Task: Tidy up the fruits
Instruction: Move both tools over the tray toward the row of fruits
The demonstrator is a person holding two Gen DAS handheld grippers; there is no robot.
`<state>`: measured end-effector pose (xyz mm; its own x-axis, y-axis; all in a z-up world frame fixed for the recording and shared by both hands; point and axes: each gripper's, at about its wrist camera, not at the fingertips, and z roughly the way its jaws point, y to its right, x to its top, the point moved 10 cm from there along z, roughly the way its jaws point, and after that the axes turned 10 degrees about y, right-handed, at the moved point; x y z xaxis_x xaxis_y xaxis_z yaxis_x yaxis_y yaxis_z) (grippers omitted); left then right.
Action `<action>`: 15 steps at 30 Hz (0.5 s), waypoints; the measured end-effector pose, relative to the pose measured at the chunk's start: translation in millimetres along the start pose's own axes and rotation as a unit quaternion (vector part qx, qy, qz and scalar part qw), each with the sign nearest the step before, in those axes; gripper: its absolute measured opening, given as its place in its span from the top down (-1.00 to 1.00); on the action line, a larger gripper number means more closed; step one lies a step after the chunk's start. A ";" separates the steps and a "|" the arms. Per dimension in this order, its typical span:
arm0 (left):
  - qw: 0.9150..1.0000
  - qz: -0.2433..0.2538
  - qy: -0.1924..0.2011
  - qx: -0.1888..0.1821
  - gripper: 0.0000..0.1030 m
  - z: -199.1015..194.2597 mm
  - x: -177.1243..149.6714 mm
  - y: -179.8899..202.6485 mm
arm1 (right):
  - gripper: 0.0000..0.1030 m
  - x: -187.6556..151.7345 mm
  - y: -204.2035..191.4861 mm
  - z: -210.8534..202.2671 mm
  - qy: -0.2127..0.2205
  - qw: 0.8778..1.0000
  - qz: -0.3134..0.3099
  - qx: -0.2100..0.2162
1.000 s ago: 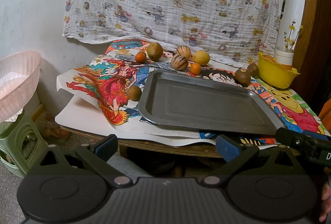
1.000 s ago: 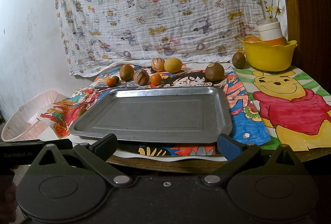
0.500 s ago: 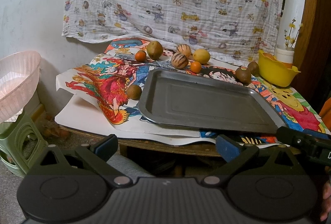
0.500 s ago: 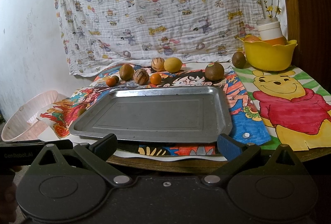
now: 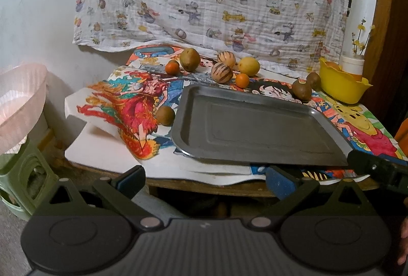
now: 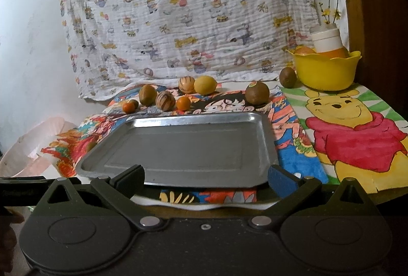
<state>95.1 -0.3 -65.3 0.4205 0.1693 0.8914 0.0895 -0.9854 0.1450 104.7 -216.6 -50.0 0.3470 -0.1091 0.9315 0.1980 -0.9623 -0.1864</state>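
Free room and obstacles on the table (image 6: 301, 202). The metal tray (image 6: 193, 148) fills the centre up to the front edge; its flat floor is bare and open from above and from the front. Along the back edge a row of fruits (image 6: 165, 100) stands just behind the tray's far rim, with narrow gaps between pieces. One brown fruit (image 5: 165, 115) sits just beside the tray's left rim. The yellow bowl (image 6: 326, 72) blocks the back right corner, a brown fruit (image 6: 287, 77) touching or just beside it. The right edge, over the bear drawing (image 6: 357, 138), is unobstructed. Left of the table, a pink basket (image 5: 17, 107) on a green stool (image 5: 23, 179) narrows that side.
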 end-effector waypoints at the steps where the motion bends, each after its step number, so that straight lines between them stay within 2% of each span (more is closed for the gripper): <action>1: 1.000 0.001 0.000 -0.001 -0.99 2.6 3.3 0.6 | -0.99 2.0 0.9 1.5 0.001 1.000 0.000 0.000; 8: 1.000 0.008 -0.001 -0.007 -0.99 16.5 24.7 -2.0 | -0.99 25.0 2.8 19.5 0.016 1.000 -0.019 0.011; 15: 1.000 0.022 -0.006 0.000 -0.99 38.2 43.7 -16.1 | -0.99 59.0 2.9 47.4 0.024 0.997 -0.049 0.054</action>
<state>146.6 23.7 -45.1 0.4341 0.1260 0.8920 0.0711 -0.9919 0.1055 169.2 -214.0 -10.3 0.2779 -0.0298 0.9602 0.3264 -0.9371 -0.1235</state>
